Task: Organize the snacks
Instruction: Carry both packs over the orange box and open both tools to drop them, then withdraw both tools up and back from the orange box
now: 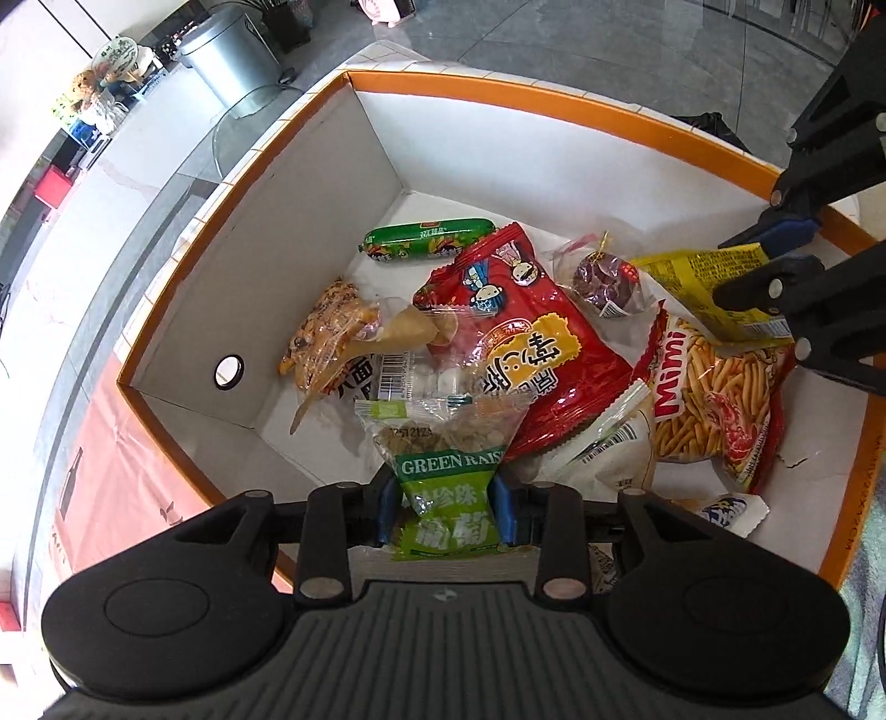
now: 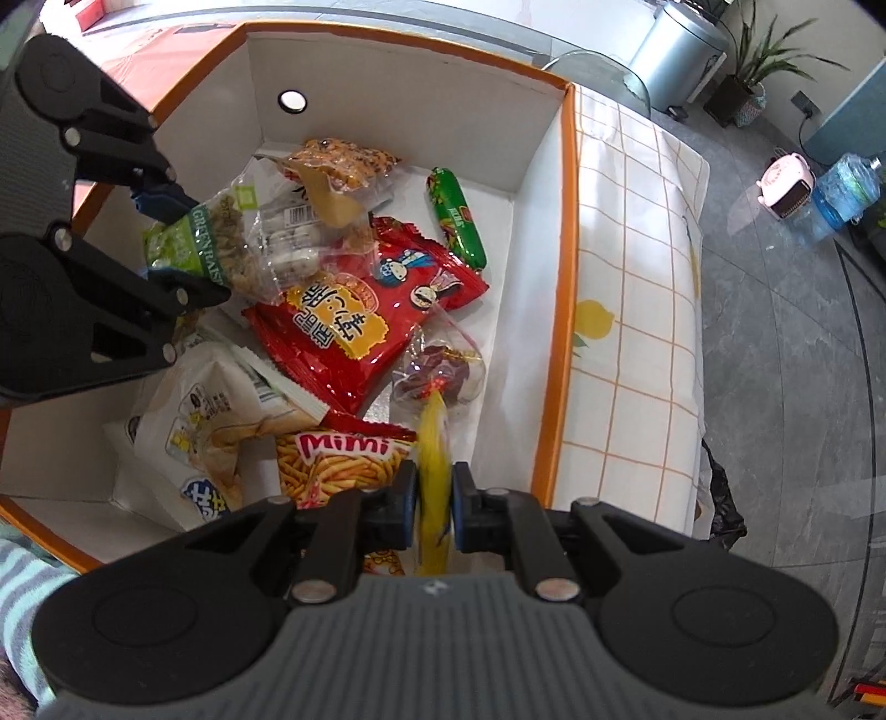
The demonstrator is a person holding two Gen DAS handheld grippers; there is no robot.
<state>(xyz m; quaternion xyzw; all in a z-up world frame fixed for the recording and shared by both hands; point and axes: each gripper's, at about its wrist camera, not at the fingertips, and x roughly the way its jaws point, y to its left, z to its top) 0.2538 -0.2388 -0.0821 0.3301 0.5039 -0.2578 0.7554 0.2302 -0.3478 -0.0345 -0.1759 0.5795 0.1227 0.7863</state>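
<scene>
A white box with an orange rim (image 1: pixel 498 88) (image 2: pixel 565 277) holds several snack packs. My left gripper (image 1: pixel 446 512) (image 2: pixel 177 243) is shut on a green raisin packet (image 1: pixel 448 471) (image 2: pixel 210 243), held over the box's near side. My right gripper (image 2: pixel 434 509) (image 1: pixel 775 260) is shut on a yellow packet (image 2: pixel 432 471) (image 1: pixel 703 277), held edge-on above the Mimi stick bag (image 1: pixel 714 404) (image 2: pixel 338 465). A big red bag (image 1: pixel 526 343) (image 2: pixel 354 321) lies in the middle of the box. A green sausage (image 1: pixel 429 241) (image 2: pixel 457 219) lies at the far side.
A caramel snack pack (image 1: pixel 332 332) (image 2: pixel 343 166), a clear pack of white candies (image 1: pixel 426 376) (image 2: pixel 288 243), a purple wrapped sweet (image 1: pixel 603 277) (image 2: pixel 437 376) and a white chip bag (image 2: pixel 221 410) also lie in the box. A checked cloth (image 2: pixel 637 288) covers the table. A metal bin (image 1: pixel 232 50) stands on the floor.
</scene>
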